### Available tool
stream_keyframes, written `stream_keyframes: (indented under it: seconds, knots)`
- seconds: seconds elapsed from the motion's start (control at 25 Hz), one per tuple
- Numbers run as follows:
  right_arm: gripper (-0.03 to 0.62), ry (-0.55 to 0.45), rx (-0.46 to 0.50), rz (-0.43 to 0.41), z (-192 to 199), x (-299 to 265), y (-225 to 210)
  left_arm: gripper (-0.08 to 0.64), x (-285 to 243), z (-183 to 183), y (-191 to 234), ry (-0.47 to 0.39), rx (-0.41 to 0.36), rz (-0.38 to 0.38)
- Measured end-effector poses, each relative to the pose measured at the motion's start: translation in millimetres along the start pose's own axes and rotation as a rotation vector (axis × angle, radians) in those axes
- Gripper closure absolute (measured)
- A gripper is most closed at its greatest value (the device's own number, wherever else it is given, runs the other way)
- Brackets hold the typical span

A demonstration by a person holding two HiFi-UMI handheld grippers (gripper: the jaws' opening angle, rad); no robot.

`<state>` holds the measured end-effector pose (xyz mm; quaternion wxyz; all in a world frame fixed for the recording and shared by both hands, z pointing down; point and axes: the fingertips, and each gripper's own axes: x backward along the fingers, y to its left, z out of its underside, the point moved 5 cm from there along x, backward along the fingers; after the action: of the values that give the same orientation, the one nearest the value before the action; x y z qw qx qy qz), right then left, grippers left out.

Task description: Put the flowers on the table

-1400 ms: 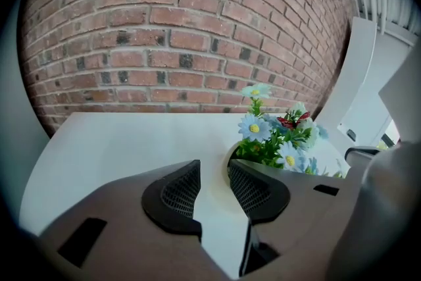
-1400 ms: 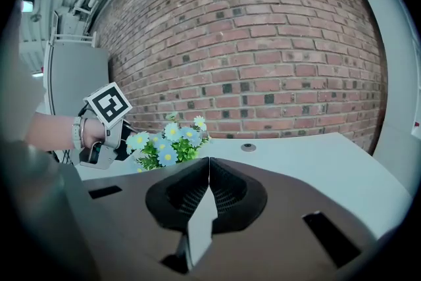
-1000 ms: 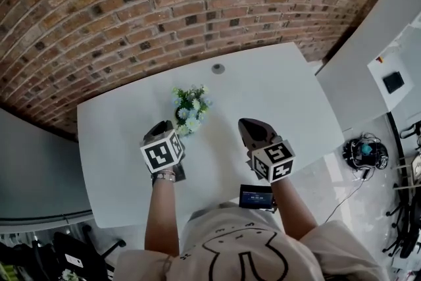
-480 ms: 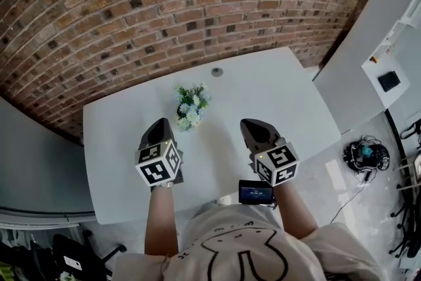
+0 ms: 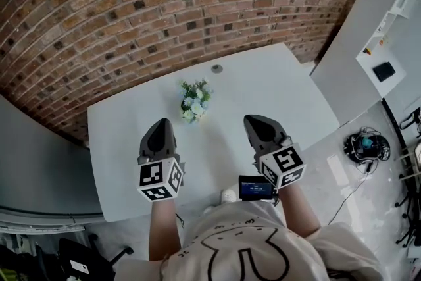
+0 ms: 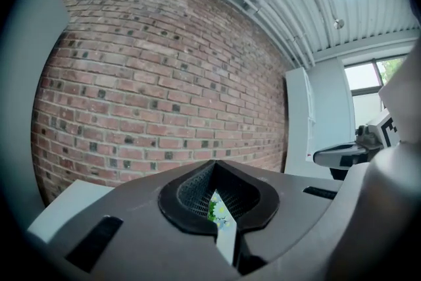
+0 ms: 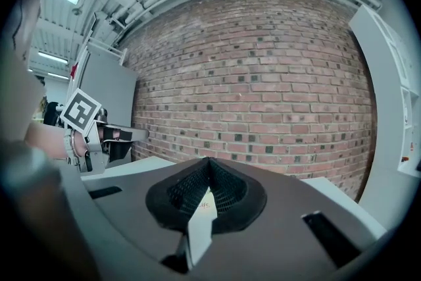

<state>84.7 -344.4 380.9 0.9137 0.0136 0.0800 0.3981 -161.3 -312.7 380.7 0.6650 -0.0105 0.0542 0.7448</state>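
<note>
On the white bench (image 5: 276, 85), toward the side nearest the brick wall (image 5: 164, 3), stands the small bunch of flowers (image 5: 195, 101), white and pale blue blooms with green leaves, and it is touched by nothing. A small round grey disc (image 5: 217, 68) sits in the bench top beyond it, closer to the wall. The left tongs (image 5: 160, 123) hang over the near part of the bench, pointing toward the wall, with the flowers ahead and a little to their right, clearly apart. Their jaws are pressed together with nothing gripped. In the left gripper view the blooms (image 6: 217, 212) show only as a sliver through the narrow slit below the closed tips (image 6: 214, 171). The right tongs (image 5: 252, 120) hover over the bench farther right, well clear of the flowers. Their jaws (image 7: 209, 164) are likewise closed on nothing, with bare bench showing through the slit. A small device with a lit screen (image 5: 255, 187) sits at the person's waist.
</note>
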Motion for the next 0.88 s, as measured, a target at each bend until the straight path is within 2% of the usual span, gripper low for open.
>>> stream_keyframes:
  seconds: [0.4,0.88]
  knots:
    - [0.577,-0.065,0.050,0.039,-20.9,26.6,24.9,0.548,41.1,-20.0,-8.7,-0.147,-0.059,0.092]
    - [0.577,-0.098,0.085,0.031,-28.7,26.3,36.6,0.548,52.5,-26.7,-1.9,-0.173,-0.087,0.091]
